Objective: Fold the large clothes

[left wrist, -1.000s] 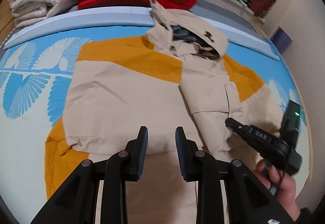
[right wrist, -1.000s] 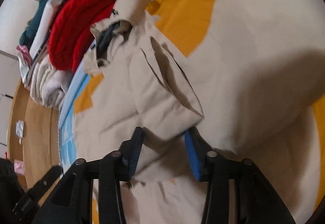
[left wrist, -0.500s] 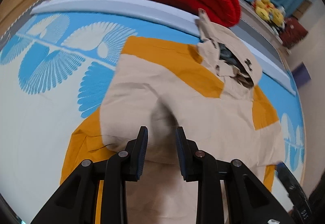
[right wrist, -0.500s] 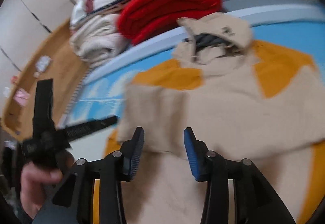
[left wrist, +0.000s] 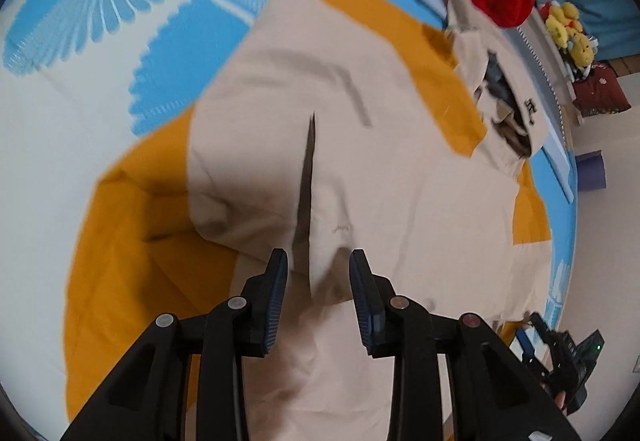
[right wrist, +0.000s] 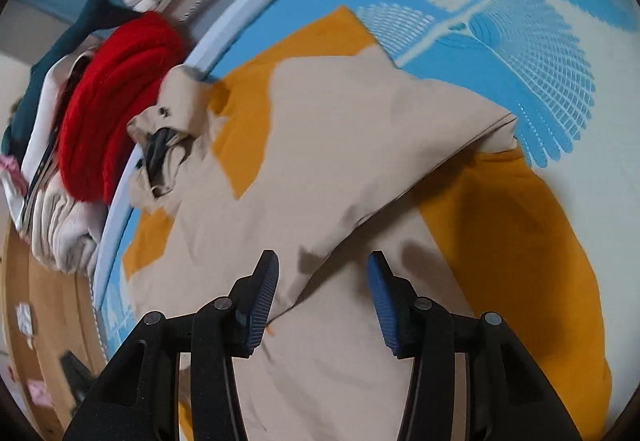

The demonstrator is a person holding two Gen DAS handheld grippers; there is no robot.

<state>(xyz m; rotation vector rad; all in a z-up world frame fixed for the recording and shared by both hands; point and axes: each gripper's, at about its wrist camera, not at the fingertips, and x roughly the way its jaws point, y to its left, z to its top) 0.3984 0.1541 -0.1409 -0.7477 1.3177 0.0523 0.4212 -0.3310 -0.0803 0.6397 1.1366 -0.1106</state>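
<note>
A large beige and orange hooded jacket [left wrist: 360,169] lies spread on a blue and white patterned bed. Both sleeves are folded in over the body. My left gripper [left wrist: 318,281] is open, its jaws either side of a raised fold of beige cloth at the left sleeve's lower edge. My right gripper [right wrist: 323,281] is open just above the beige cloth near the folded right sleeve [right wrist: 380,145]. The hood [right wrist: 176,121] lies at the far end. The right gripper also shows at the lower right of the left wrist view [left wrist: 560,353].
A red folded blanket [right wrist: 112,101] and cream blankets [right wrist: 68,225] are stacked beyond the hood. Yellow plush toys [left wrist: 568,25] sit on a ledge behind. A wooden floor [right wrist: 44,301] lies past the bed's edge.
Both grippers have swung out to opposite sides of the jacket and come down close to the cloth. The right gripper has let go of the flap it straddled a second ago.
</note>
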